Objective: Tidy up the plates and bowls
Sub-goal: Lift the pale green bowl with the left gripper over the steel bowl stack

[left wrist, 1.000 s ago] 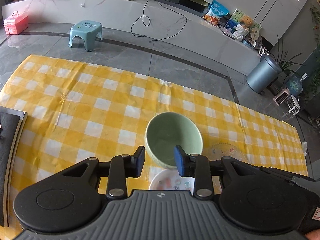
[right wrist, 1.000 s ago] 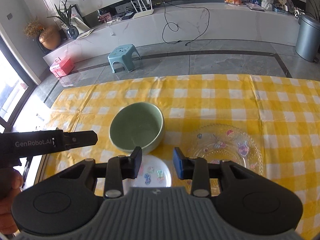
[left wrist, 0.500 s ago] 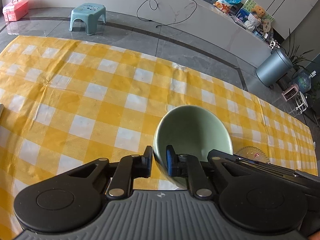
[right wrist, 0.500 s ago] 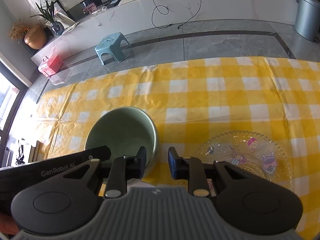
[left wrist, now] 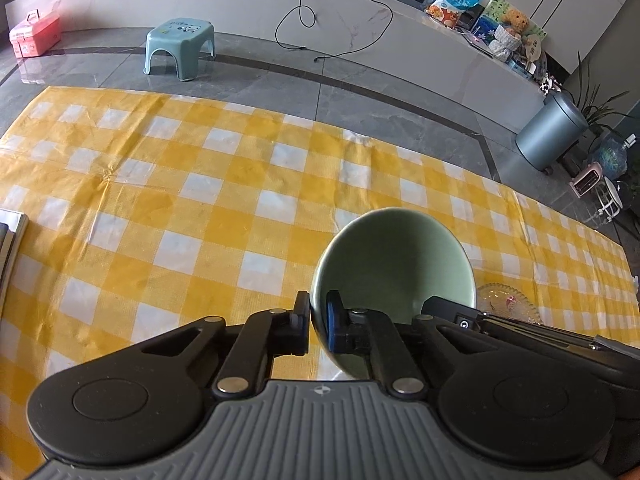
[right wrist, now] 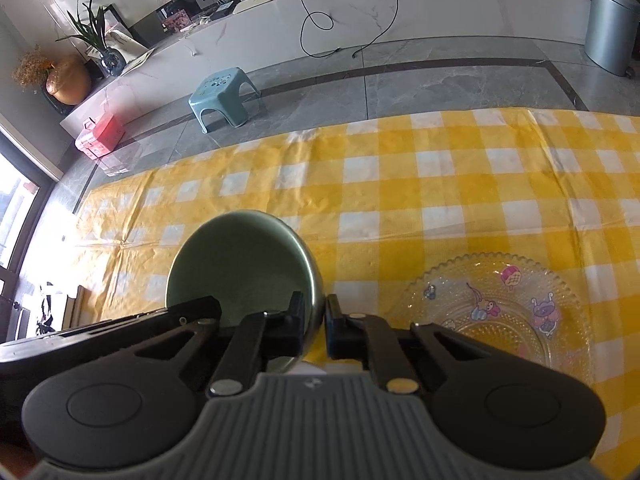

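Observation:
A pale green bowl (left wrist: 392,264) is held between both grippers over the yellow checked tablecloth (left wrist: 200,208). My left gripper (left wrist: 318,322) is shut on the bowl's left rim. My right gripper (right wrist: 316,320) is shut on its right rim; the bowl (right wrist: 236,260) shows left of centre in the right wrist view. A clear glass plate with cartoon prints (right wrist: 492,308) lies on the cloth to the right; its edge shows in the left wrist view (left wrist: 508,304). A small white plate below the bowl is mostly hidden by the grippers.
A dark flat object (left wrist: 8,248) lies at the cloth's left edge. Beyond the table are grey floor tiles, a blue stool (left wrist: 180,46), a pink box (left wrist: 34,34) and a grey bin (left wrist: 550,138).
Both grippers closed onto the bowl's opposite rims. The bowl has since risen slightly and now tilts toward the cameras.

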